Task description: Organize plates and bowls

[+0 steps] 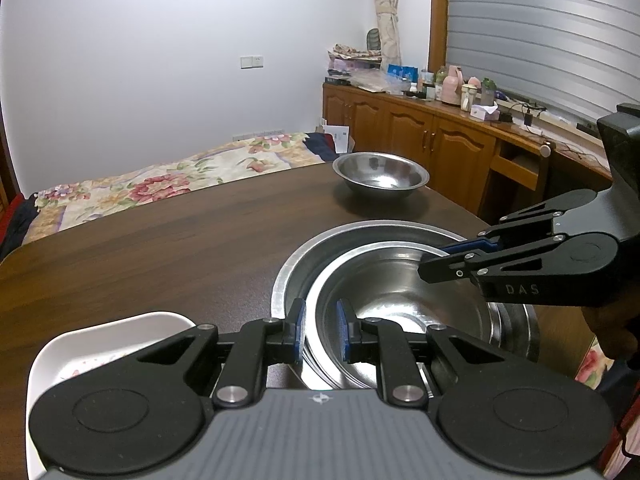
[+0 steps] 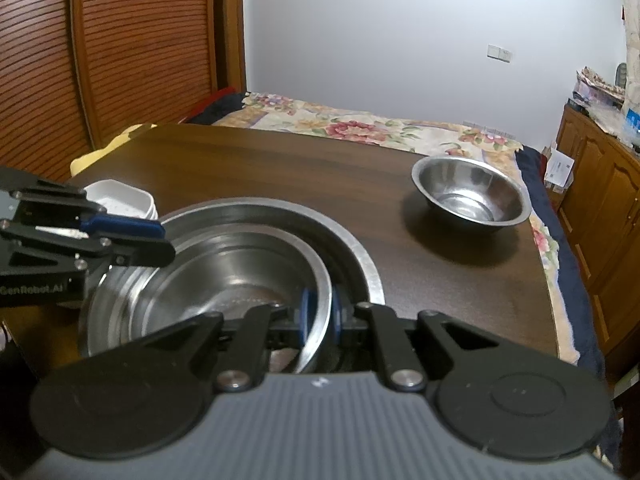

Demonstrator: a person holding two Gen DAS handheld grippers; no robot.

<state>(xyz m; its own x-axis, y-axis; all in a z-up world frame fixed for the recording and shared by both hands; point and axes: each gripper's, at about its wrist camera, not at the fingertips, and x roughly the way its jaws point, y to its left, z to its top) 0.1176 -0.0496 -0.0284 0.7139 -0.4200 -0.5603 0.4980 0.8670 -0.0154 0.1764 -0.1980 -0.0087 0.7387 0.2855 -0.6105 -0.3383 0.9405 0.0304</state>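
Step in hand: nesting. A medium round stainless-steel bowl is held by both grippers inside a larger, wide-rimmed round steel basin on the dark brown wooden table; to my eye it is about to be set down there.

Left gripper: jaws nearly together, the blue pads pinching the near-left rim of the medium bowl, one pad outside the wall and one inside.

Right gripper: jaws closed tight on the opposite rim of the same bowl, again one blue pad on each side of the wall.

Bowl's seat: it sits off-centre in the basin and looks slightly tilted; whether its base already rests on the basin floor I cannot tell.

Still loose: a smaller round steel bowl stands alone, well apart, toward the far corner of the table.

Also there: white squarish ceramic dishes, stacked, just beside the basin on its left.

Next move calls for: lowering the bowl level until it settles, then opening both pairs of jaws together and lifting straight off the rim so nothing drags. After that, I would guess, the lone small bowl is fetched and dropped into the nest.
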